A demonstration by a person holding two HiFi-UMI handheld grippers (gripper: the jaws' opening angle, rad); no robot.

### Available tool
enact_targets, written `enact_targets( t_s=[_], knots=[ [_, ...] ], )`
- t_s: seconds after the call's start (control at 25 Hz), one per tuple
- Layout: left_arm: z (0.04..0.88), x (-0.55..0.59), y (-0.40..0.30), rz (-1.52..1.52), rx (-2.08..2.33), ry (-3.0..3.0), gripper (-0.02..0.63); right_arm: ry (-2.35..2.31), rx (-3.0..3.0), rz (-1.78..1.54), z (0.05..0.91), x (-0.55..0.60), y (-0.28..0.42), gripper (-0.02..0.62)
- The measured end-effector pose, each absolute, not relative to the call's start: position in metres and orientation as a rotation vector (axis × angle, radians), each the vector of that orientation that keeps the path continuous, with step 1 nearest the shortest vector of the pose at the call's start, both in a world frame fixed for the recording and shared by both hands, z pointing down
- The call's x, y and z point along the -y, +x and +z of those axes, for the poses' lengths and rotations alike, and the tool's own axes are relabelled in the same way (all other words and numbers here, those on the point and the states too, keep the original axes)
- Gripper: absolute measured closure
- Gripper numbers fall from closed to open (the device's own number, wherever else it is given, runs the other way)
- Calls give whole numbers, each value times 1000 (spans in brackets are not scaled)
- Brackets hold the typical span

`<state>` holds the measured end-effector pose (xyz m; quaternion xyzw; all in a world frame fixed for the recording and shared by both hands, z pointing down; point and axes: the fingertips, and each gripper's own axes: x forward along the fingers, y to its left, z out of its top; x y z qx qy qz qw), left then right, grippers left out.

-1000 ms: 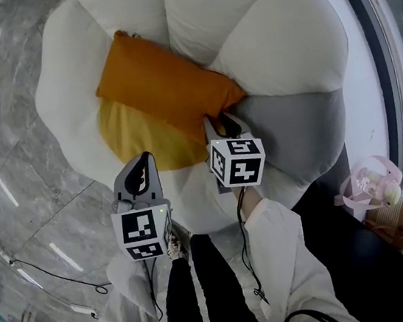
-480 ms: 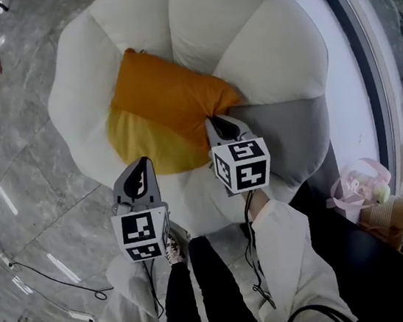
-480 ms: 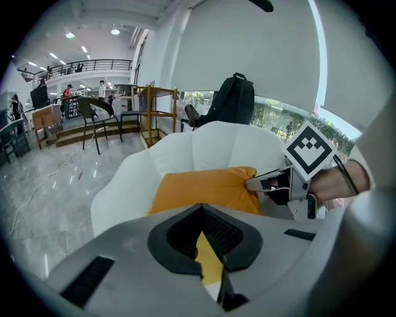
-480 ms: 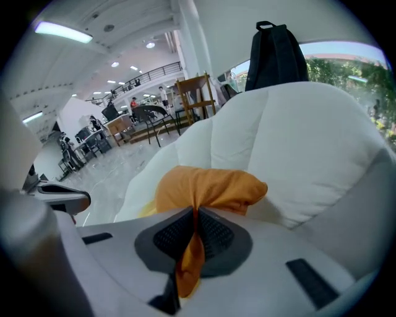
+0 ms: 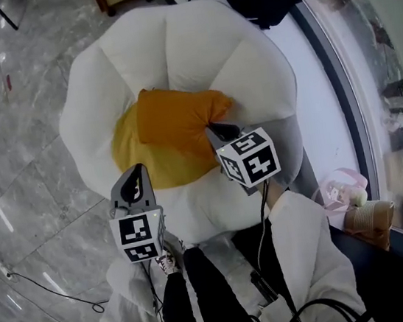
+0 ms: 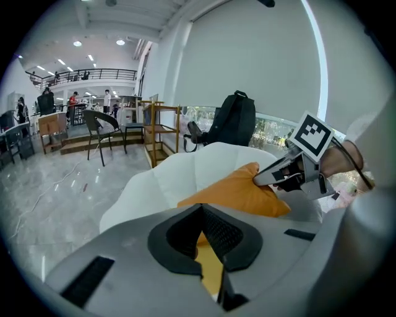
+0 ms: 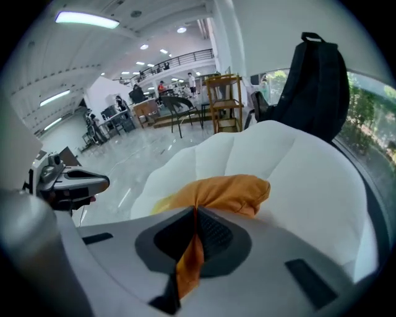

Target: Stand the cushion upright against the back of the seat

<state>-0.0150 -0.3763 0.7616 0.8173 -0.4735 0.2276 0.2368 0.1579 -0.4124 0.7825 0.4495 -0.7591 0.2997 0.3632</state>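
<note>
Right gripper clenched on cushion corner. The corner has lifted off the seat toward upright, not yet leaning. Left gripper shut, empty.

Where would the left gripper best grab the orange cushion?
Its free near corner on the left, coming from the seat's front. The right gripper pinches the other near corner, so a matching hold would probably lift the soft orange cushion evenly.

Grey marble floor, window alongside
</note>
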Motion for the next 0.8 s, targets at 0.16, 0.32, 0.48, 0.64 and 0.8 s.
enact_targets(
  t_s=[0.16, 0.32, 0.48, 0.64, 0.8],
  knots=[
    [743, 379, -16, 602, 1322, 2217, 611, 1070, 1936, 723, 754, 416, 173, 525],
    [727, 378, -5, 567, 1322, 2236, 611, 940, 1894, 642, 736, 418, 190, 525],
    [730, 377, 3, 580, 1312, 2247, 611, 845, 1847, 559, 732, 433, 204, 525],
    [744, 366, 14, 607, 1288, 2224, 611, 876, 1816, 464, 748, 449, 216, 525],
    [753, 361, 28, 624, 1260, 2230, 611, 976, 1856, 395, 746, 465, 220, 523]
  ],
)
